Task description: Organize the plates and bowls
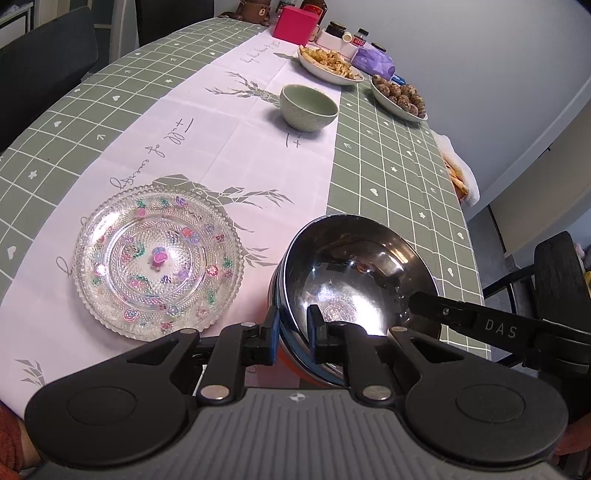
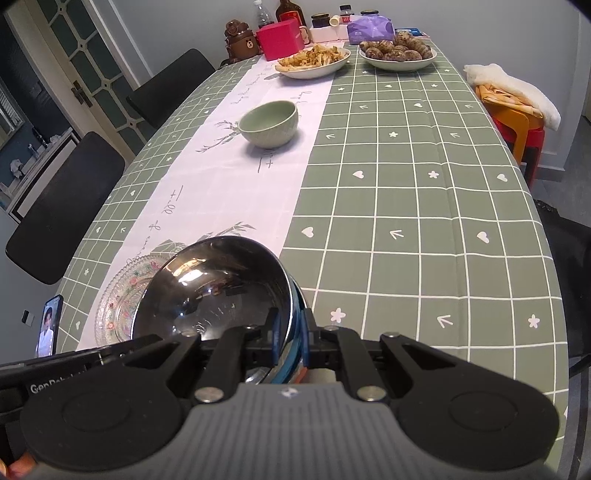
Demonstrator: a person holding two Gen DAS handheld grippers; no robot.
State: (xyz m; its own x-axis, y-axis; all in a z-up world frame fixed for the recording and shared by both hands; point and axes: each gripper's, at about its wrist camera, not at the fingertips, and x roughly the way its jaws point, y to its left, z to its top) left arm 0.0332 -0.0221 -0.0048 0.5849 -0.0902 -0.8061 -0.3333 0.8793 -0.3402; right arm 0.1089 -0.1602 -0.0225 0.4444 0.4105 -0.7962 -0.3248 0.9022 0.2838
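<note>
A shiny steel bowl with an orange outside is held just above the table, tilted. My left gripper is shut on its near-left rim. My right gripper is shut on its right rim, and its arm shows in the left wrist view. The bowl also shows in the right wrist view. A clear glass plate with coloured flowers lies flat to the left of the bowl, partly hidden behind it in the right wrist view. A pale green bowl stands upright farther along the white runner.
Two white dishes of food sit at the far end with a pink box, jars and a purple packet. Dark chairs line the left side. A phone stands at the table's left edge. A stool with cloth is on the right.
</note>
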